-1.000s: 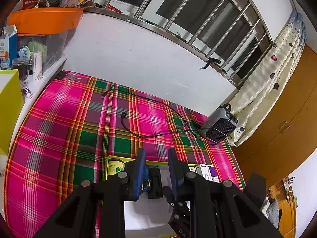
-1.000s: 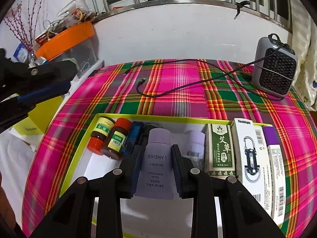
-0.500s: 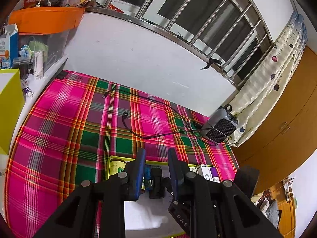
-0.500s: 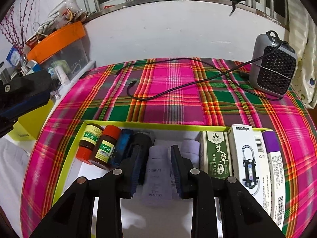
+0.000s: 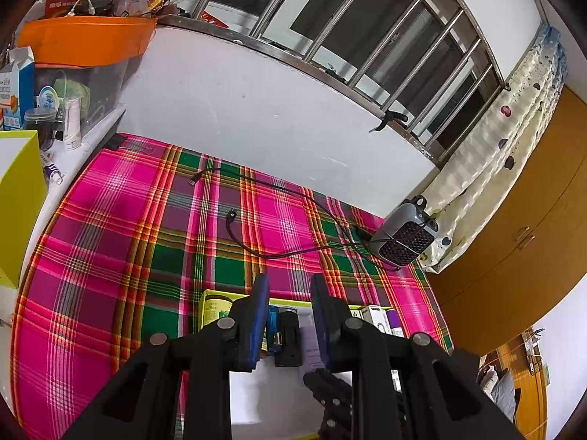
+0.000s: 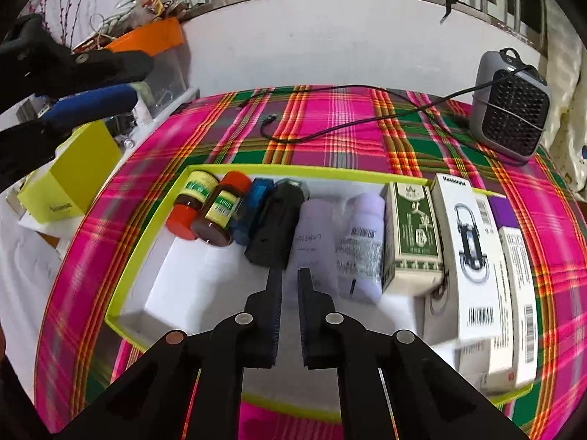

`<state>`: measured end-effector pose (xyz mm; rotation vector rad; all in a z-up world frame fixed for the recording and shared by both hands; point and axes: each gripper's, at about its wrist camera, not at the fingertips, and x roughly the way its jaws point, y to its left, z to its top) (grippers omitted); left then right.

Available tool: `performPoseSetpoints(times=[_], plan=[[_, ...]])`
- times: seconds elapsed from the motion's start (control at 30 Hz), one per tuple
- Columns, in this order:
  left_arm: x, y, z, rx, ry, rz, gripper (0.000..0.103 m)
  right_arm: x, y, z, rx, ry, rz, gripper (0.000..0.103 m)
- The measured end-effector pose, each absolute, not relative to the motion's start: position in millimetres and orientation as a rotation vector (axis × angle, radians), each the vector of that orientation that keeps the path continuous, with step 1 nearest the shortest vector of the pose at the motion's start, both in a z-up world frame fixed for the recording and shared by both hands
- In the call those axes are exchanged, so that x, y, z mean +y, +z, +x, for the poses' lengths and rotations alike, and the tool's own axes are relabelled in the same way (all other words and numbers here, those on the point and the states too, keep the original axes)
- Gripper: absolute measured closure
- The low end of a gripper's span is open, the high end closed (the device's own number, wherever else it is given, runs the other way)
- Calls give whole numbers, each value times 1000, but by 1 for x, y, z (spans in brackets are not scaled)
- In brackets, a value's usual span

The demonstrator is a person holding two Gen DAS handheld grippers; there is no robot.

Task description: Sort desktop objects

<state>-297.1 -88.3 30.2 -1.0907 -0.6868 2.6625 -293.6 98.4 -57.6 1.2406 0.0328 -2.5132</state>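
A lime-rimmed white tray (image 6: 286, 168) lies on the plaid cloth. It holds two red-capped brown bottles (image 6: 205, 209), a blue item (image 6: 253, 209), a black item (image 6: 277, 227), a lavender tube (image 6: 315, 242), a second pale tube (image 6: 361, 245), a green box (image 6: 414, 234) and a white flashlight box (image 6: 466, 249). My right gripper (image 6: 288, 273) hangs just short of the lavender tube, fingers nearly together and holding nothing. My left gripper (image 5: 290, 286) hovers open and empty over the tray's far left end (image 5: 242, 295). It also shows at upper left (image 6: 91, 99) in the right wrist view.
A grey heater (image 6: 510, 110) stands at the back right, its black cable (image 6: 330, 128) trailing across the plaid cloth (image 5: 110, 238). A yellow box (image 6: 69, 179) sits left of the table. An orange bin (image 5: 84, 40) tops clutter by the wall.
My right gripper let go of the lavender tube, which now lies in the tray, then drew back and shut. The left gripper stayed open, shifting only slightly.
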Motion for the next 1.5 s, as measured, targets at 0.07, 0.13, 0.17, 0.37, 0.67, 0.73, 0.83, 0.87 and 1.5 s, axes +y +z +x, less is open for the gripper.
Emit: performPoseSetpoints(times=[0.07, 0.13, 0.17, 0.37, 0.67, 0.73, 0.83, 0.87, 1.5], plan=[[-87, 29, -298, -686, 2662, -1097, 80, 97, -58, -300, 37, -2527, 1227, 95], [-88, 28, -298, -685, 2662, -1101, 80, 98, -56, -307, 13, -2528, 1219, 95], [-88, 28, -298, -686, 2663, -1102, 80, 99, -56, -309, 3, -2527, 1215, 95], [-88, 27, -299, -688, 2666, -1109, 80, 106, -48, -296, -37, -2520, 1199, 93], [-83, 31, -297, -657, 2664, -1097, 80, 106, -58, -297, -12, -2510, 1244, 94], [-84, 30, -297, -657, 2667, -1102, 80, 107, -56, -300, -31, -2507, 1246, 93], [-84, 28, -299, -656, 2672, -1115, 80, 109, -51, -294, -36, -2516, 1233, 93], [-84, 28, -299, -654, 2674, -1119, 80, 109, -51, -292, -36, -2515, 1234, 93], [-70, 29, -298, -575, 2679, -1134, 80, 121, -60, -288, -80, -2471, 1276, 92]])
